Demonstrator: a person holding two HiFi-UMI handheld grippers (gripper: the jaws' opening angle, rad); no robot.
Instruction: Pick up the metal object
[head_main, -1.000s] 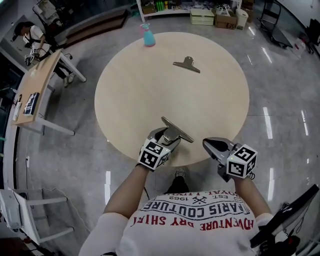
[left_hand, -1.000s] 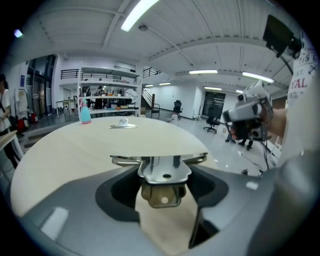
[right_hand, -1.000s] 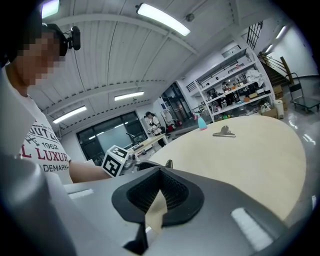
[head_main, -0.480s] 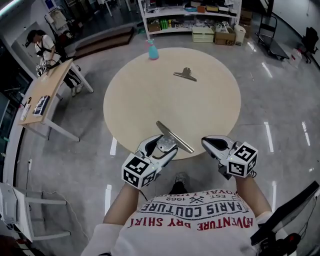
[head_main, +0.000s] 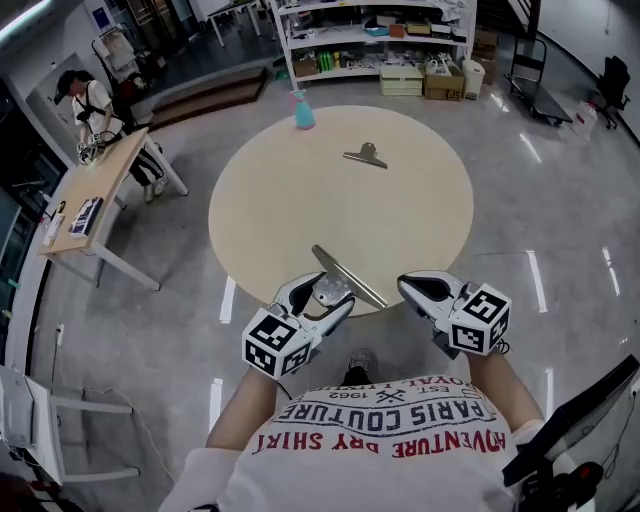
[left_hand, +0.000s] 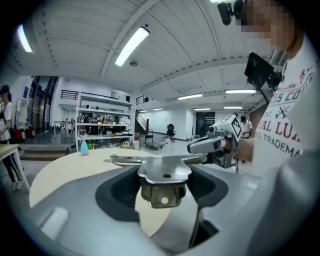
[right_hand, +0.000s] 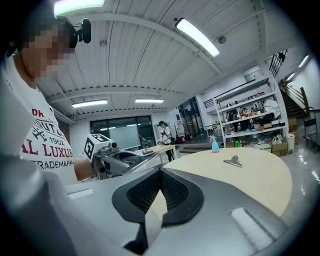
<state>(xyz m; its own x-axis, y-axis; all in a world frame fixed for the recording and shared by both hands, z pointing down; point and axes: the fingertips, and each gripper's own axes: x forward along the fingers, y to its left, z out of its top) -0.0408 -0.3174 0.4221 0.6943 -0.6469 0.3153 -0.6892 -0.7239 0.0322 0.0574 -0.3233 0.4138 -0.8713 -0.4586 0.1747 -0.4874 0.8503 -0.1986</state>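
Over the counter's (head_main: 290, 200) near edge, the left gripper (head_main: 318, 297) holds its jaws clamped on the metal clip (head_main: 347, 276) — within the last second it has drawn back toward the person, so the clip looks lifted clear. The left forearm angles inward. The right gripper (head_main: 412, 287) hovers alongside, jaws together, empty.

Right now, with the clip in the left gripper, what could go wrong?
1. The left gripper holds the clip by its narrow handle only. The long bar sticks out on both sides, so it might twist or slip.
2. The clip hangs by the table's near edge. If dropped, it could hit the floor.
3. The shut right gripper is close to the bar's end and could knock it.
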